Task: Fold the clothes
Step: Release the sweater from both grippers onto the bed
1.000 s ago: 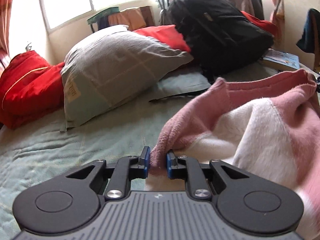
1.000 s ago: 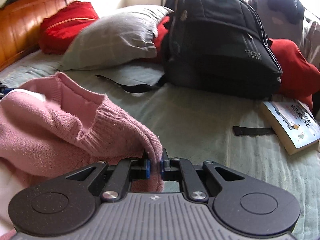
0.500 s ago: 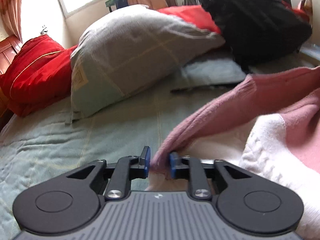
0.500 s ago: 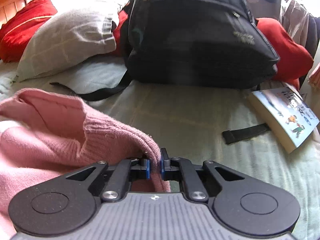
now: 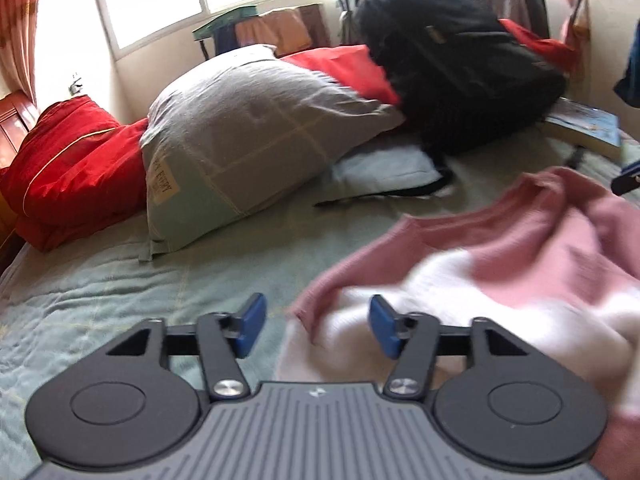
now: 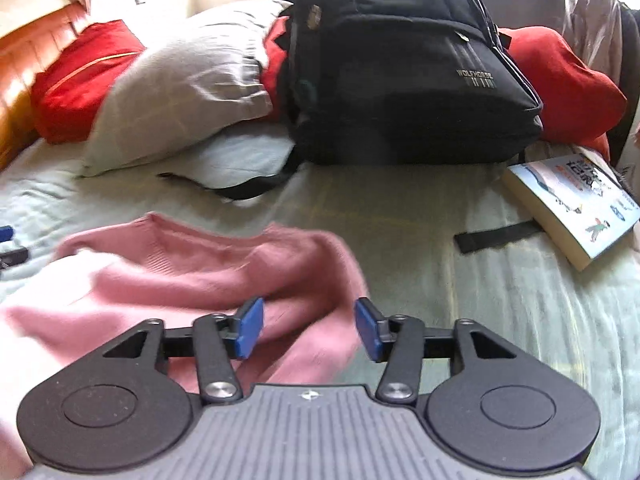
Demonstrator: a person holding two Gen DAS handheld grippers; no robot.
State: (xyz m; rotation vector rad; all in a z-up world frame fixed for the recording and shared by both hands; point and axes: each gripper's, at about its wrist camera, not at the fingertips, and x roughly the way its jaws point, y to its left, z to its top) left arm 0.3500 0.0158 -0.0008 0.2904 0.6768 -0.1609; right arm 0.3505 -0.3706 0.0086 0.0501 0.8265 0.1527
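A pink and white knit sweater (image 5: 500,240) lies loose on the pale green bedspread (image 5: 120,288). In the left wrist view its left corner sits under and between the blue pads of my left gripper (image 5: 316,326), whose jaws are opening and press on nothing. In the right wrist view the sweater (image 6: 200,272) spreads to the left, its right corner lying between the blue pads of my right gripper (image 6: 309,328). That gripper's jaws are opening too, clear of the fabric. The cloth is motion-blurred in both views.
A grey pillow (image 5: 248,132) and red cushions (image 5: 68,164) lie at the bed's head. A black backpack (image 6: 400,60) stands behind the sweater, with its strap (image 6: 248,184) trailing on the bedspread. A paperback book (image 6: 572,204) and a black strap piece (image 6: 496,236) lie at right.
Both grippers were shut on the sweater's two corners and held them up; both have opened and let go, and the sweater has dropped flat onto the bed.
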